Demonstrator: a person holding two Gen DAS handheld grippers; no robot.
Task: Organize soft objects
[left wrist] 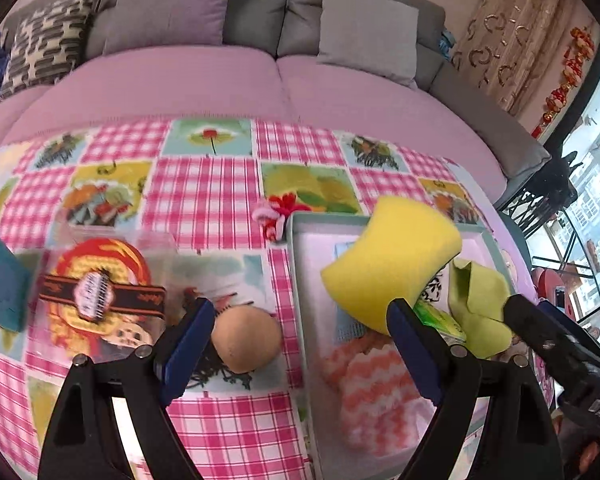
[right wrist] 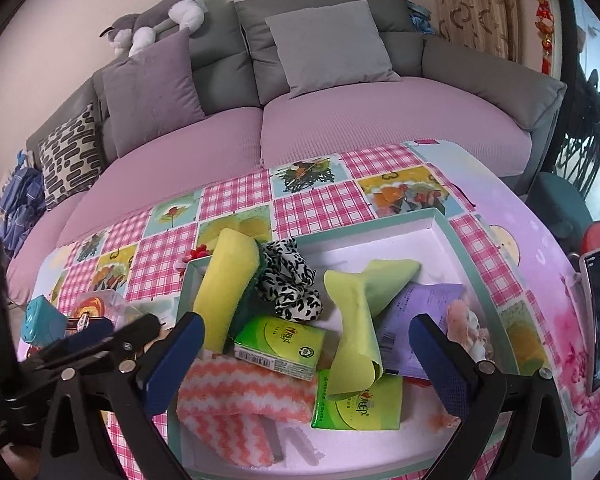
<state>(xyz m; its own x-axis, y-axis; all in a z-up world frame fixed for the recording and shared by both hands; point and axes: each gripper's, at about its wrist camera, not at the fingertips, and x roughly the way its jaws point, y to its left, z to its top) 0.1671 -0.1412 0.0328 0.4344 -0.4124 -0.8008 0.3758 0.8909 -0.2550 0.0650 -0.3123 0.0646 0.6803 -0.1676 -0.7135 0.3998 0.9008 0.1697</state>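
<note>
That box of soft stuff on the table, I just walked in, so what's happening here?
A person is sorting soft things into the tray. Sponge, cloths and tissue packs already lie inside. The left tongs hang open over a tan ball on the tablecloth; the right tongs hover open over the tray, holding nothing.

Black claws with blue pads
Left claw and right claw share black triangular arms with cut-outs, silver pivot screws and dark blue textured pads; white "DAS" lettering marks one body.
</note>
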